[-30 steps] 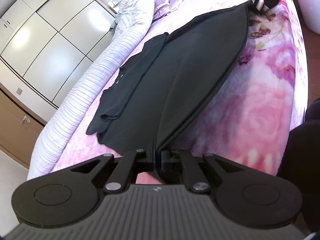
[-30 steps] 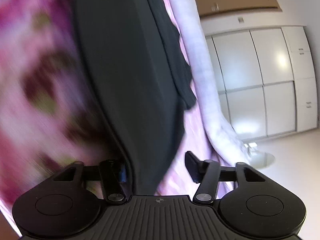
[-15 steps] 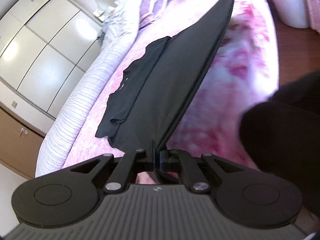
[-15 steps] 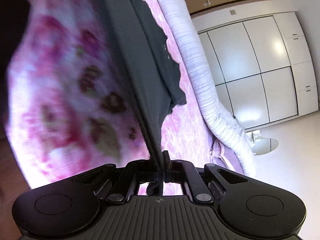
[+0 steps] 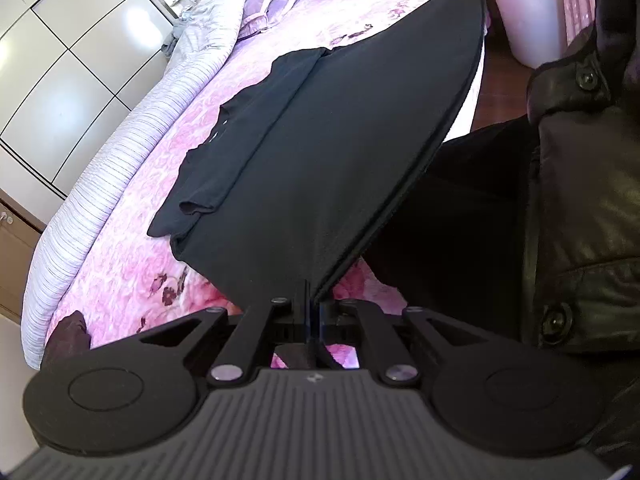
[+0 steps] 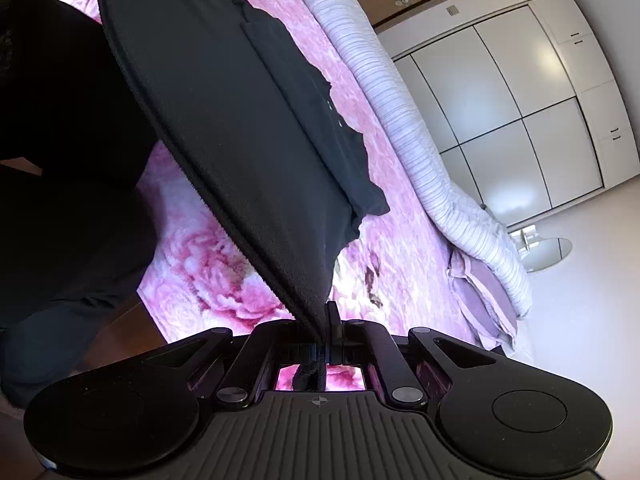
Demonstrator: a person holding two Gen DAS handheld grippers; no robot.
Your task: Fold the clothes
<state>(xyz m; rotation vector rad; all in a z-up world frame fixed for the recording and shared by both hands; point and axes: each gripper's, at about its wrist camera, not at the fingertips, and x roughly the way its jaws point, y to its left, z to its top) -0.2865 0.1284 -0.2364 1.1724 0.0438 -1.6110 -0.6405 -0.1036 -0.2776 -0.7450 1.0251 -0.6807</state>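
Between the left gripper's (image 5: 311, 306) pressed-together fingers sits one corner of the black garment (image 5: 320, 152), and the right gripper (image 6: 326, 320) pinches the other corner the same way. From each pinch the cloth's hem runs taut, toward one o'clock in the left view and eleven o'clock in the right. The far part of the garment lies on the pink floral bedspread (image 5: 132, 264), a sleeve folded over toward nine o'clock. A striped lilac duvet (image 6: 404, 120) is bunched along the bed's far edge, white wardrobe doors (image 6: 500, 108) beyond.
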